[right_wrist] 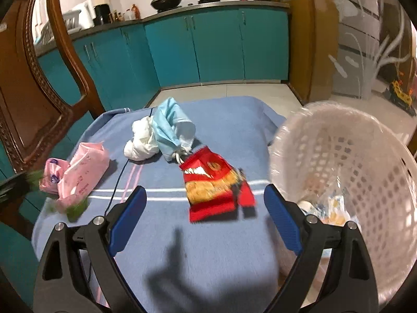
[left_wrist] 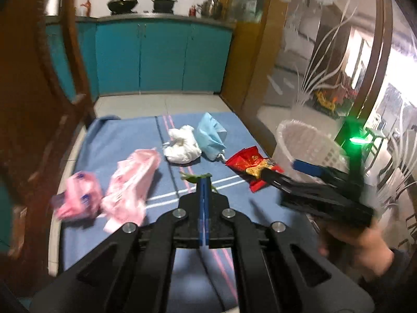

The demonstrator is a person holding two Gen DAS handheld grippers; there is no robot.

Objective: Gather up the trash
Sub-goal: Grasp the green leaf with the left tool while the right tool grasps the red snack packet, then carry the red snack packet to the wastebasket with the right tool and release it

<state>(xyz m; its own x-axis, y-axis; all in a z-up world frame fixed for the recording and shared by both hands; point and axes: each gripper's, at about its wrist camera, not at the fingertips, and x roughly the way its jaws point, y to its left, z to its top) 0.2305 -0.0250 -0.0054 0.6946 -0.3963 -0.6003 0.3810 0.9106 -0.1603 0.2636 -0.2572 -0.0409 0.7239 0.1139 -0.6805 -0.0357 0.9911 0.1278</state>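
Trash lies on a blue cloth (left_wrist: 125, 140): two pink wrappers (left_wrist: 131, 180), a white tissue wad (left_wrist: 182, 146), a blue face mask (left_wrist: 212, 137) and a red snack bag (left_wrist: 247, 164). My left gripper (left_wrist: 205, 182) is shut on a green leaf scrap (left_wrist: 196, 176) above the cloth. My right gripper (right_wrist: 204, 206) is open and empty, its jaws standing either side of the red snack bag (right_wrist: 211, 185). It also shows in the left wrist view (left_wrist: 284, 169), by the white mesh basket (left_wrist: 302, 140). The basket (right_wrist: 346, 167) holds some trash.
A carved wooden chair (right_wrist: 39, 78) stands at the left of the table. Teal kitchen cabinets (right_wrist: 208, 47) are behind. A frosted glass partition (left_wrist: 325, 65) is at the right. A thin dark cord (right_wrist: 120, 177) crosses the cloth.
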